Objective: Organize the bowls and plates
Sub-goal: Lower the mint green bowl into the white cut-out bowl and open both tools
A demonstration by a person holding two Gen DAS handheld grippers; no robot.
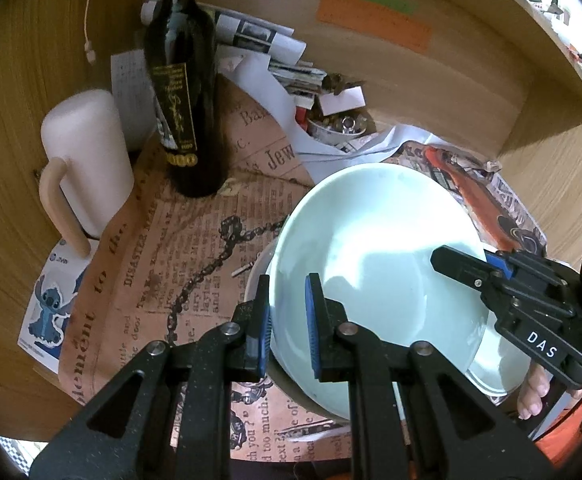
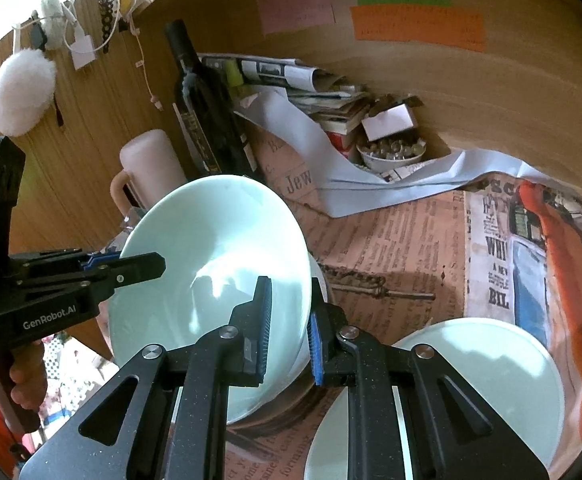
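Pale green bowl (image 1: 371,264) is tilting over a white bowl (image 2: 318,280), mostly hidden beneath it; left gripper (image 1: 289,320) and right gripper (image 2: 289,330) are each clamping its opposite rims; beyond it, wine bottle (image 1: 185,96) is standing, neck cut off.

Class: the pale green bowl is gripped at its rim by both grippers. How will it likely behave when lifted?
The bowl looks glazed and glossy, so its rim may slip between the jaws. It appears rigid ceramic, probably breakable if dropped. It sits tilted on another bowl, so it could slide or clink when moved.
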